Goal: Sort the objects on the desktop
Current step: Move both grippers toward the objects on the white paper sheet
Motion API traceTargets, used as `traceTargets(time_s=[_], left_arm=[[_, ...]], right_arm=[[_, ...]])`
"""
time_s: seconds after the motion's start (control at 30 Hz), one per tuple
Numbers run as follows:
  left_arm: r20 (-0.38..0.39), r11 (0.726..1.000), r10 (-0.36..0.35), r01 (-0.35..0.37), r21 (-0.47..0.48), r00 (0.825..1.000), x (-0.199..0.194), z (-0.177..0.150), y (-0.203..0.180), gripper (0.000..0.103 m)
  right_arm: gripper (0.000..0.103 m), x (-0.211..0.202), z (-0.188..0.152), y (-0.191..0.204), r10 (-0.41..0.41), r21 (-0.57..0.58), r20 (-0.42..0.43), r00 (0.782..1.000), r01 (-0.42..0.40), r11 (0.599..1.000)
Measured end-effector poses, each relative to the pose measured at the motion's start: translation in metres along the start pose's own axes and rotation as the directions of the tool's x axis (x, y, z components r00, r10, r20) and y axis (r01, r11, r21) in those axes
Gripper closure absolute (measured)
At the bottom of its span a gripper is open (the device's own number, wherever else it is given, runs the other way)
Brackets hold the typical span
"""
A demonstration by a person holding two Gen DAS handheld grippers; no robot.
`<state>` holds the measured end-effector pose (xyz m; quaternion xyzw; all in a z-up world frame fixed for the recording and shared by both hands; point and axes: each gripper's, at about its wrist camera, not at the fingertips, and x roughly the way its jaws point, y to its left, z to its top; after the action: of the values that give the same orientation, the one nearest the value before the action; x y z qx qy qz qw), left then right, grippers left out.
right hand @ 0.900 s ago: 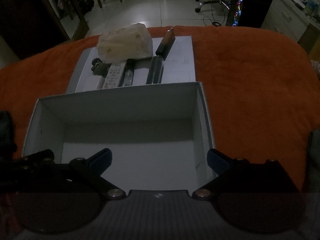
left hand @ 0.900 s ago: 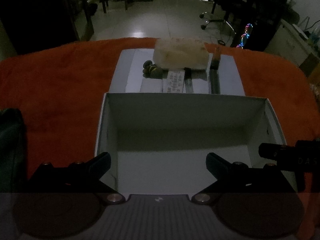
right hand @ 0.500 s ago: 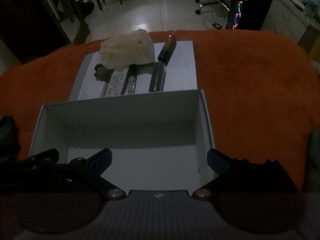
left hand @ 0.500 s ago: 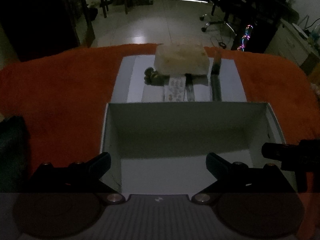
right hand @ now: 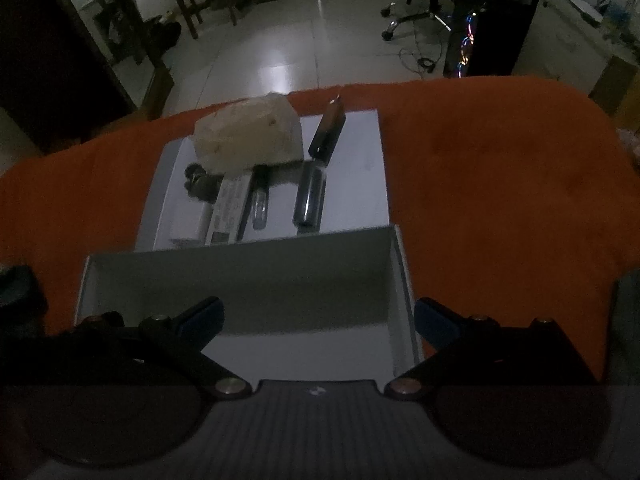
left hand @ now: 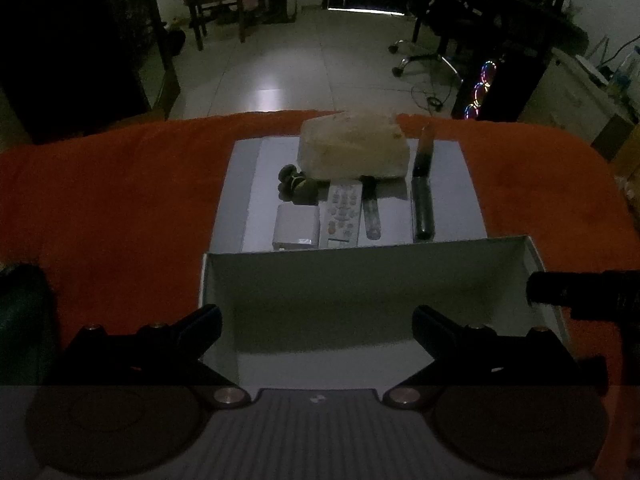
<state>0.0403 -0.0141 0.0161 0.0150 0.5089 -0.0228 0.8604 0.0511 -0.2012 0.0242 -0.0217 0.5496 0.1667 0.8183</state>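
Left gripper (left hand: 316, 320) and right gripper (right hand: 318, 316): both spread wide, holding nothing, above white box (left hand: 360, 276). Remote (left hand: 342, 216), tissue pack (left hand: 354, 152) lie ahead, beyond box.

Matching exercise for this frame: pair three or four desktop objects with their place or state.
Things:
1. tissue pack
2. remote control
3. open box
4. left gripper

States:
A. empty, nearest the grippers
B. open, holding nothing
C. far end of the flat lid
D. lying flat, buttons up, behind the box wall

Pairs: 1-C, 2-D, 3-A, 4-B
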Motion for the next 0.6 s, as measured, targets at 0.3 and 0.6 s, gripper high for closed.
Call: traceTargets(time_s=[0.3,0.6], left_arm=[[-0.006,0.998,-0.015,0.015,-0.064,1.0,0.012,0.027,0.008,0.0],[-0.049,0.996,-0.01,0.006,-0.086,0.999,0.051,0.053,0.013,0.0]], right_arm=[[0.0,0.009,0.03,0.0,0.013,-0.007,0.013,1.0,-0.013,1.0],[0.0,0.034,0.061,-0.002,0.025,0.003,0.007,1.0,-0.025,1.0]])
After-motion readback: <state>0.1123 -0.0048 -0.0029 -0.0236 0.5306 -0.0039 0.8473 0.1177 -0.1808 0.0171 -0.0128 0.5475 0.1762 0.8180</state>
